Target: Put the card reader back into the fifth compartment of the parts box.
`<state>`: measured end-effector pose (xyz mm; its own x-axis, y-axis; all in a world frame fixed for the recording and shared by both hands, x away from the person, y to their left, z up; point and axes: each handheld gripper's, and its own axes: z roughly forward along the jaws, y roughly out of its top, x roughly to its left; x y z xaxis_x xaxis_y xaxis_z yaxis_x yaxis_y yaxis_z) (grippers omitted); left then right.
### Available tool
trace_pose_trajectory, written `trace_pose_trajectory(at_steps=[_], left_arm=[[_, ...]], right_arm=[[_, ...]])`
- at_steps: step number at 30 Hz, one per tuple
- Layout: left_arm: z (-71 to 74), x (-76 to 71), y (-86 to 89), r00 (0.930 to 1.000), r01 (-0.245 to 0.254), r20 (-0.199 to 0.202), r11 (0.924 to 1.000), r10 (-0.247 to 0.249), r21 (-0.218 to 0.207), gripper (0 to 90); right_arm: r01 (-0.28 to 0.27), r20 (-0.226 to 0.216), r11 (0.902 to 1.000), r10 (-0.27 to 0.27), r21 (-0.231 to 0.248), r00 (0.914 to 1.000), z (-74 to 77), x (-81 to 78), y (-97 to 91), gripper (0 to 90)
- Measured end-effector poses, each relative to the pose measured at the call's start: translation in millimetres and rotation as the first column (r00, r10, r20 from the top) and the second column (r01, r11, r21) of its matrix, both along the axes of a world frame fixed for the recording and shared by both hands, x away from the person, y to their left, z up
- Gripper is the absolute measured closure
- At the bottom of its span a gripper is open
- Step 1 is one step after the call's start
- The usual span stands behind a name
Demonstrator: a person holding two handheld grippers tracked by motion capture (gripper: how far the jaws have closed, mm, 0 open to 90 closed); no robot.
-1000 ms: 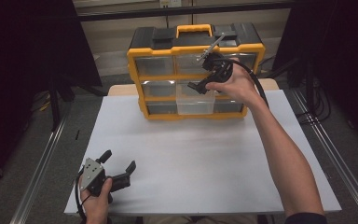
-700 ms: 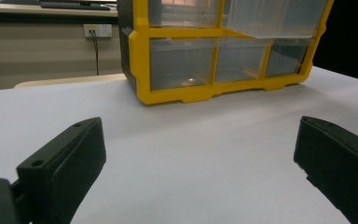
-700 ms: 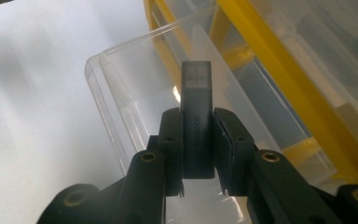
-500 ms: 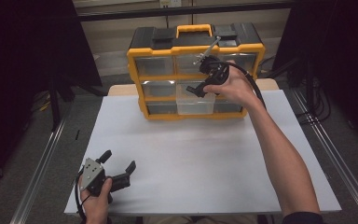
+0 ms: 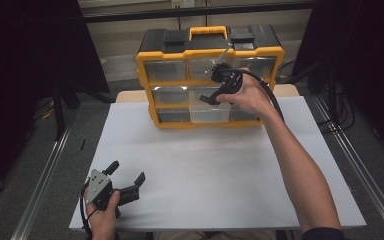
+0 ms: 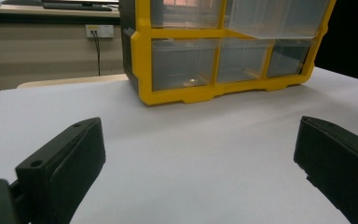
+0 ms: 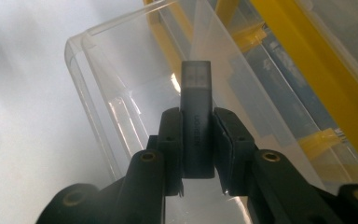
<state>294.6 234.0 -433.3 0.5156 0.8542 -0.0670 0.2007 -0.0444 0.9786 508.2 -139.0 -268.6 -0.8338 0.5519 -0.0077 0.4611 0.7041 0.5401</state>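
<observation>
White tabletop carries a yellow-and-black organizer cabinet standing upright at the far edge, about midway along it, drawer fronts facing the near edge; black top with a yellow carry handle. Cabinet holds rows of clear plastic drawers. One clear drawer in the bottom row, centre column, is pulled partway out toward the near edge; in the right gripper view its open rim and transparent walls lie directly beneath the fingers. Right gripper is held up in front of the cabinet's middle row, above the pulled-out drawer, with its cable arcing back over the person's forearm. Its fingers are closed on a small grey rectangular stick, USB-drive shape: both pads press its long sides and its translucent end projects past the fingertips toward the inside of the drawer. Faint lettering runs along the stick; not legible. The stick is off the tabletop, over the open drawer; whether it touches the drawer floor cannot be told. Left gripper rests low at the near left corner of the tabletop, well apart from the cabinet, its fingers spread wide with only bare tabletop between them.
</observation>
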Motion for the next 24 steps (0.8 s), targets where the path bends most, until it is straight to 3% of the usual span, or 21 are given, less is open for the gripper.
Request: trace_pose_trajectory(at_steps=[4, 8, 12, 15, 22, 24], left_arm=[[-0.1, 0.3, -0.2, 1.0, 0.001, 0.0, 1.0, -0.001, -0.001, 2.2], [0.0, 0.1, 0.1, 1.0, 0.0, 0.0, 1.0, 0.0, 0.003, 2.2], [-0.1, 0.3, -0.2, 1.0, 0.003, -0.002, 1.0, -0.003, 0.008, 2.2], [-0.3, 0.4, -0.2, 1.0, 0.006, -0.005, 0.9999, -0.006, 0.014, 2.2], [-0.4, 0.1, -0.6, 1.0, 0.006, -0.006, 0.9999, -0.006, 0.011, 2.2], [-0.5, 0.3, -1.0, 1.0, 0.006, -0.005, 0.9999, -0.006, 0.012, 2.2]], right_arm=[[0.01, 0.016, 0.9999, -0.01, 0.004, 0.9998, 0.7, 0.1, 0.1, 64.4], [0.037, 0.053, 0.9993, -0.037, -0.003, 0.9979, 3.2, -1.2, -1.3, 47.3], [0.053, 0.071, 0.9984, -0.055, 0.017, 0.996, 5.7, -2.1, -3.5, 38.6], [0.077, 0.096, 0.9954, -0.083, 0.056, 0.992, 8.8, -4.7, -6.0, 27.0], [0.1, 0.109, 0.9894, -0.112, 0.105, 0.9877, 9.4, -8.5, -12.5, 21.6], [0.105, 0.136, 0.9859, -0.123, 0.13, 0.9831, 9.7, -12.2, -15.1, 17.4]])
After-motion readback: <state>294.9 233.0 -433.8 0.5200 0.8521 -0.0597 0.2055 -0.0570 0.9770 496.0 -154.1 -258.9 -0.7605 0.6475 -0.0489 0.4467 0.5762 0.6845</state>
